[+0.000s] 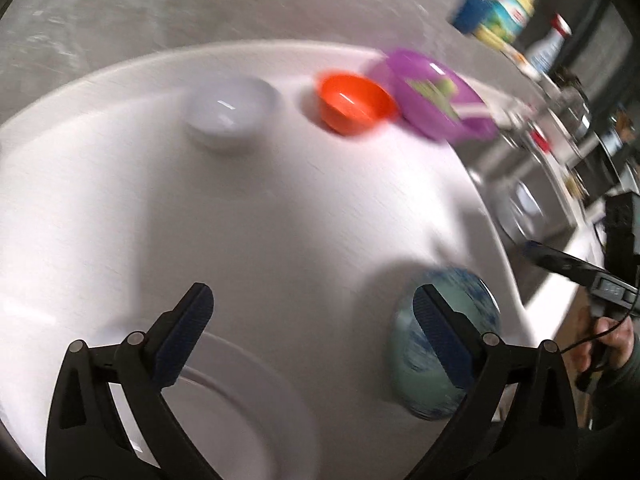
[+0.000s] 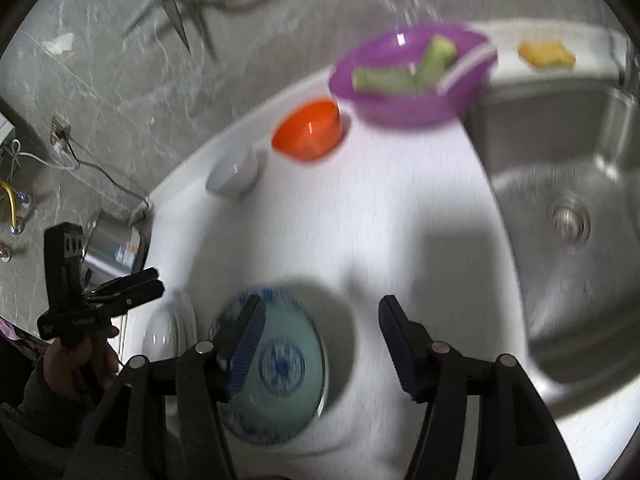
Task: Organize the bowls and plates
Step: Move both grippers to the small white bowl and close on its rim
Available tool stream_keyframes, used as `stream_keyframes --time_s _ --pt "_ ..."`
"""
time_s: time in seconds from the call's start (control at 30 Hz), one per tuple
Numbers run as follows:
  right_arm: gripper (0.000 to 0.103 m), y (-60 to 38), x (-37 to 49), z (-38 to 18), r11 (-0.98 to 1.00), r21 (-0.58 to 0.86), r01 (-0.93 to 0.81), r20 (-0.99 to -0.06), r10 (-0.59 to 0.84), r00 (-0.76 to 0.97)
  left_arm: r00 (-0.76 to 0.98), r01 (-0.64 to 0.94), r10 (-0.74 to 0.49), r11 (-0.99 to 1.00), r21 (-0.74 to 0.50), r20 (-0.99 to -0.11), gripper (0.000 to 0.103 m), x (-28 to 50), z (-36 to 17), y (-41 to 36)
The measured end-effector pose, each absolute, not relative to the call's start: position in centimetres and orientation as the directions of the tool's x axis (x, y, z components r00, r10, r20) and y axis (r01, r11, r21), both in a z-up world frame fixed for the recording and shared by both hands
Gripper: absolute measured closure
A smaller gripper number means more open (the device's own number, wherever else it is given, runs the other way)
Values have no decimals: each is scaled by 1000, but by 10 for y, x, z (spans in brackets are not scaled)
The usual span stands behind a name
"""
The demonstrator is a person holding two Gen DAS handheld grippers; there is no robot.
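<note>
A white counter carries a white bowl, an orange bowl and a purple bowl with green pieces inside. A blue-patterned pale green bowl sits near my left gripper, which is open and empty, its right finger in front of that bowl. A white plate lies under the left fingers. In the right wrist view my right gripper is open and empty above the patterned bowl, with the white bowl, orange bowl and purple bowl beyond. Both views are motion-blurred.
A steel sink lies right of the counter. A grey marble wall with cables and a socket stands behind. Bottles and containers stand at the far right. A yellow sponge rests on the sink's back ledge.
</note>
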State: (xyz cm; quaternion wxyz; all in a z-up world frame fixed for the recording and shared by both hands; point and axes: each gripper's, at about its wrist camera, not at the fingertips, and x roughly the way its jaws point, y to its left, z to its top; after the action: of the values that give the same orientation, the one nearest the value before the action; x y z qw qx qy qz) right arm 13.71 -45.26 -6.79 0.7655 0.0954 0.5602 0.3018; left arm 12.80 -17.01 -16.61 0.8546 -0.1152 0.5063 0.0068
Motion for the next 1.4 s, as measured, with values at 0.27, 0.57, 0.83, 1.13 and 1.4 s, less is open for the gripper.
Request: stream_keyframes --time_s 0.27,0.57,0.83,1.13,1.4 --pt "41 -395 189 -27 767 510 -389 -727 626 282 529 -193 -17 971 -140 -849 2 187 -126 -58" --pt "41 -255 251 -62 771 490 -407 -794 587 157 408 -186 -64 971 -151 -911 5 276 -187 6" --pt "41 -184 283 -132 843 412 -346 -886 459 62 363 -128 -148 970 -207 -920 35 305 -223 12" --pt "56 -166 286 -164 866 370 -336 -916 400 23 318 -80 -178 974 -213 -931 46 317 -253 -4" --pt "75 -157 287 -176 865 375 -333 -918 397 -1 297 -43 -210 971 -233 -932 84 326 -262 -16"
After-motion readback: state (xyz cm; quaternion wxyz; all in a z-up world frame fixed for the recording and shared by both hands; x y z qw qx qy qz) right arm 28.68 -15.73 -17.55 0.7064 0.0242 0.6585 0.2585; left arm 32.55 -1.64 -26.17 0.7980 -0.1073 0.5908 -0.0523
